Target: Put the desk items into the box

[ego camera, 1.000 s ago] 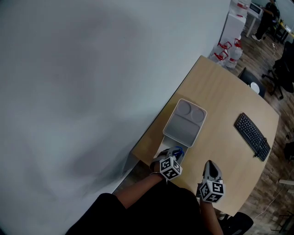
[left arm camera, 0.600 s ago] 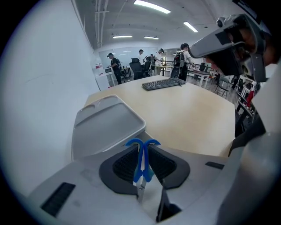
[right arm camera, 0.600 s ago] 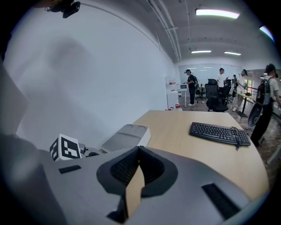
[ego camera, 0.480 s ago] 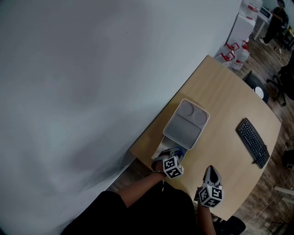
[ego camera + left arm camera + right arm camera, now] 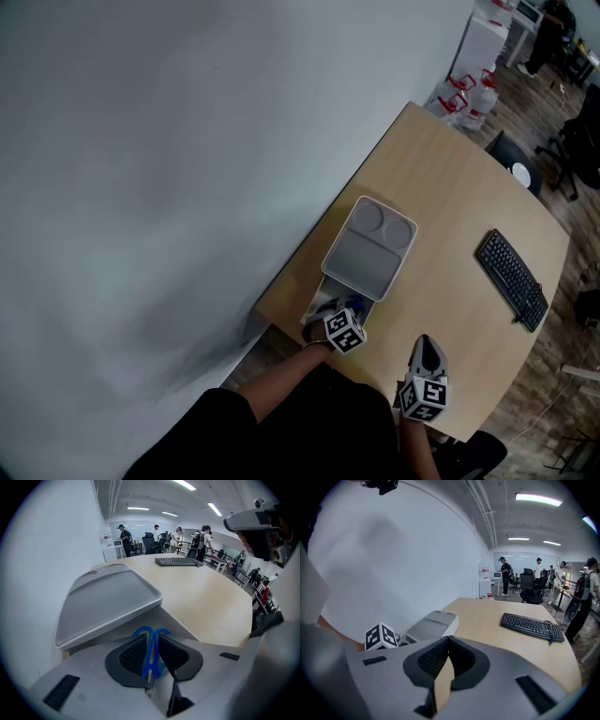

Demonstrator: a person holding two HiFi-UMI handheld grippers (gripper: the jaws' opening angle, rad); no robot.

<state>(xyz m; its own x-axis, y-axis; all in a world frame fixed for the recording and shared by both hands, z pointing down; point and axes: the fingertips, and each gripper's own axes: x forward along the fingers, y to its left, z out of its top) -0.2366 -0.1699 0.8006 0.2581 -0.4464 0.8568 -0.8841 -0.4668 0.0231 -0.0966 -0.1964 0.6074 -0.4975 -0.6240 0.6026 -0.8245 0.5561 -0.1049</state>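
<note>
A grey box (image 5: 317, 302) stands by the desk's wall edge, its grey lid (image 5: 368, 246) lying on top and shifted away, so the near end is uncovered. My left gripper (image 5: 335, 314) hangs over that uncovered end, shut on blue-handled scissors (image 5: 350, 304). In the left gripper view the scissors (image 5: 151, 654) stand upright between the pads, the handle loops poking past the tips, with the lid (image 5: 108, 602) just ahead. My right gripper (image 5: 427, 349) rests near the desk's front edge, shut and empty; its tips (image 5: 448, 639) meet in the right gripper view.
A black keyboard (image 5: 512, 278) lies at the desk's right side. A white wall runs along the left edge of the desk (image 5: 450, 197). Chairs, water bottles and people are in the room beyond the desk.
My left gripper with the scissors has edged slightly toward the box's near end. The right gripper has hardly moved.
</note>
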